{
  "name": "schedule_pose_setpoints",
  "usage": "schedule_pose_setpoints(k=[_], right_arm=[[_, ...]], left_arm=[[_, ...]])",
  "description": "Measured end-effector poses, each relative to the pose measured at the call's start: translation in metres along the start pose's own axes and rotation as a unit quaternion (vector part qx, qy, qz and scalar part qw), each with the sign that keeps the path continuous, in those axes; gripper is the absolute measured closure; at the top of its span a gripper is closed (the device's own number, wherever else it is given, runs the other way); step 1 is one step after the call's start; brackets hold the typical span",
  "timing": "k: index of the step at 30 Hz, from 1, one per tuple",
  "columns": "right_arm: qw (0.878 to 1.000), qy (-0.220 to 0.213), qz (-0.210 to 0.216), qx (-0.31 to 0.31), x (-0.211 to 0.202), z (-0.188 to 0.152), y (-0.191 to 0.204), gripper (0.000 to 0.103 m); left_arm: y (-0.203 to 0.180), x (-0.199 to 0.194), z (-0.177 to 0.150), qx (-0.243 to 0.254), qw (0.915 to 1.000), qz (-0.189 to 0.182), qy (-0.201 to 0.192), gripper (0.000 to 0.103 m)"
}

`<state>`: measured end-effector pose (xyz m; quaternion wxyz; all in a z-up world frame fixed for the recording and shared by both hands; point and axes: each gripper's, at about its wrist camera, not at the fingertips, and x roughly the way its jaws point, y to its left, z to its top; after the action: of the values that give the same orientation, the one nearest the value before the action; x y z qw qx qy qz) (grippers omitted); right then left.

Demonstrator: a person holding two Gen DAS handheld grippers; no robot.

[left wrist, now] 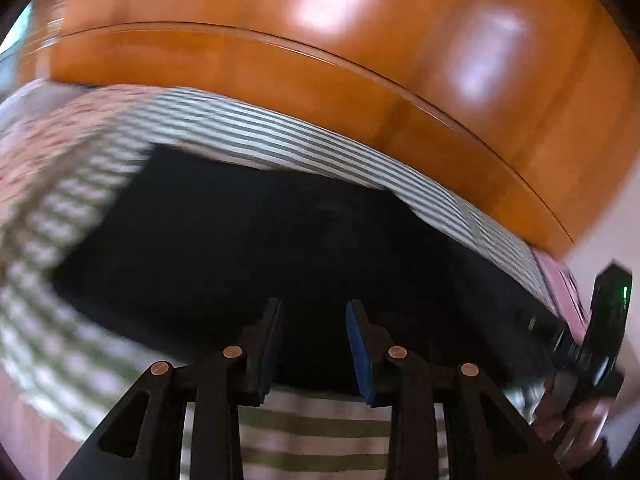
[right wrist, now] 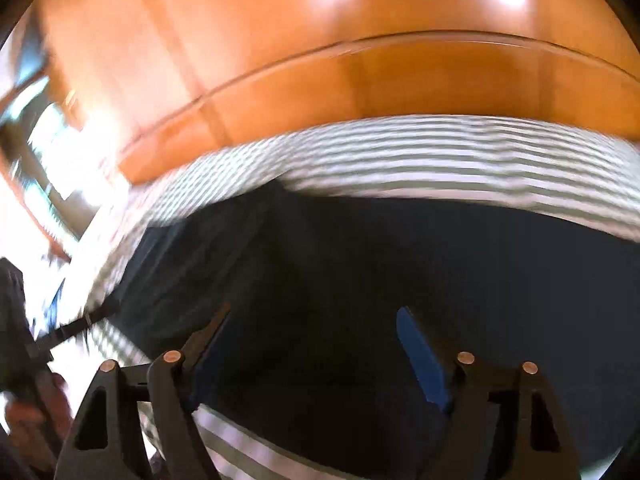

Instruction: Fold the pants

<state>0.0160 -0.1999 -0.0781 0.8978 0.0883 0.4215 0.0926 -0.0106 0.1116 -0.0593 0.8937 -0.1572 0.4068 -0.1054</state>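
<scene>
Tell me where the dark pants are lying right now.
In both wrist views the dark pants lie flat on the green-and-white striped sheet, just ahead of each gripper's fingers, with the glossy wooden headboard rising behind the sheet.

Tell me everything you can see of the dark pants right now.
The dark pants look navy or black, plain soft fabric, lying flat on a green-and-white striped sheet before a wooden headboard. The outline is roughly rectangular with straight edges, suggesting they are already partly folded, though blur hides seams and details. The left hand-held gripper and right hand-held gripper hover over them, jaws apart with no cloth pinched between.
</scene>
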Motion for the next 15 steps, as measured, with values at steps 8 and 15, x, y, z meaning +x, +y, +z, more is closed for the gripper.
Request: schedule_pose_setpoints(k=[8,15], right_arm=[[0.940,-0.115,-0.077,0.313,-0.146,-0.059,-0.205,0.043],[0.873,-0.164,-0.096,0.449,-0.185,-0.121,-0.297,0.043]], left_arm=[[-0.061,0.055,-0.015,0.080,0.9939,-0.021,0.072,0.070],[-0.057,0.067,-0.011,0.053,0.9948,-0.021,0.084,0.070]])
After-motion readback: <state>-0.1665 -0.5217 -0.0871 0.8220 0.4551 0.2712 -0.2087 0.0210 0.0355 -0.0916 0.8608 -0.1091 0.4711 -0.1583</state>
